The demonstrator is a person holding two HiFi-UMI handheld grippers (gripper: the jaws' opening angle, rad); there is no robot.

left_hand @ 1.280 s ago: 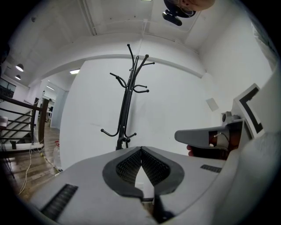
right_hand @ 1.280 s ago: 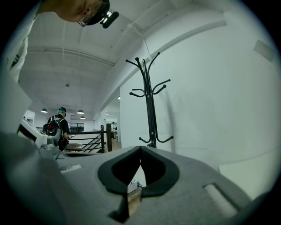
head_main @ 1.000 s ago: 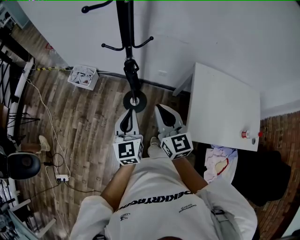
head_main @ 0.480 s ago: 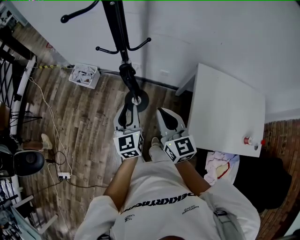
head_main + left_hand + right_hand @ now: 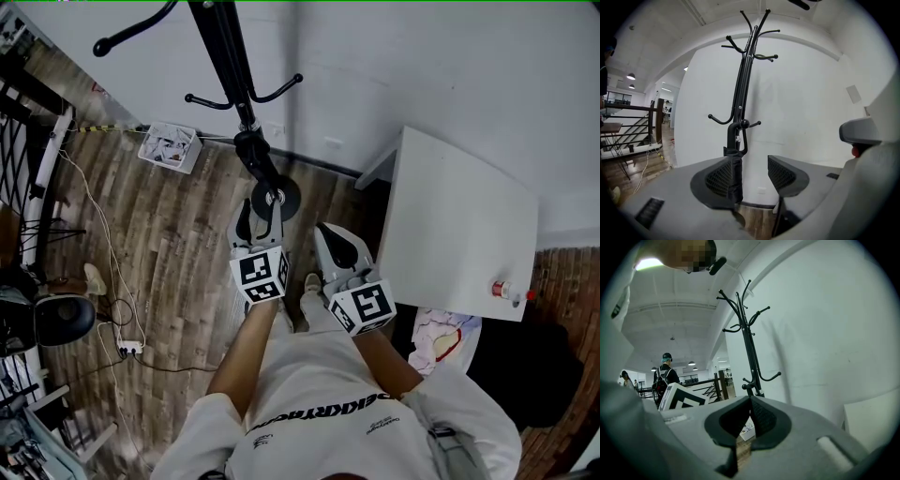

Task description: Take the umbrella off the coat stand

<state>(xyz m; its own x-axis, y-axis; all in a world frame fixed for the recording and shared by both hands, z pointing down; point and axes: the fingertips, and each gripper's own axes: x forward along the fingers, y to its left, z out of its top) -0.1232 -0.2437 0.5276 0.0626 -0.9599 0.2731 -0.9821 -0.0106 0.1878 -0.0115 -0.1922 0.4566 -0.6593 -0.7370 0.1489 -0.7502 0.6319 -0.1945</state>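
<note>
A black coat stand (image 5: 225,56) rises by the white wall, its round base (image 5: 277,197) on the wood floor. A folded black umbrella (image 5: 255,155) hangs by its crook handle from a low hook. In the left gripper view the umbrella (image 5: 735,173) stands between the jaws of my left gripper (image 5: 750,176), close against the left pad (image 5: 719,177) and apart from the right one. These jaws are opening. My left gripper (image 5: 260,212) reaches in at the stand. My right gripper (image 5: 336,246) hangs back, to the right of the stand (image 5: 749,343). Its fingertips meet, and this gripper (image 5: 750,401) holds nothing.
A white table (image 5: 459,220) stands close on the right with a small red-tipped item (image 5: 502,289) near its corner. A white crate (image 5: 167,148) sits by the wall left of the stand. Cables and a power strip (image 5: 124,349) lie on the floor at left.
My left gripper moved forward to the umbrella and its jaws spread apart. My right gripper shifted a little. The stand looms closer in the head view.
</note>
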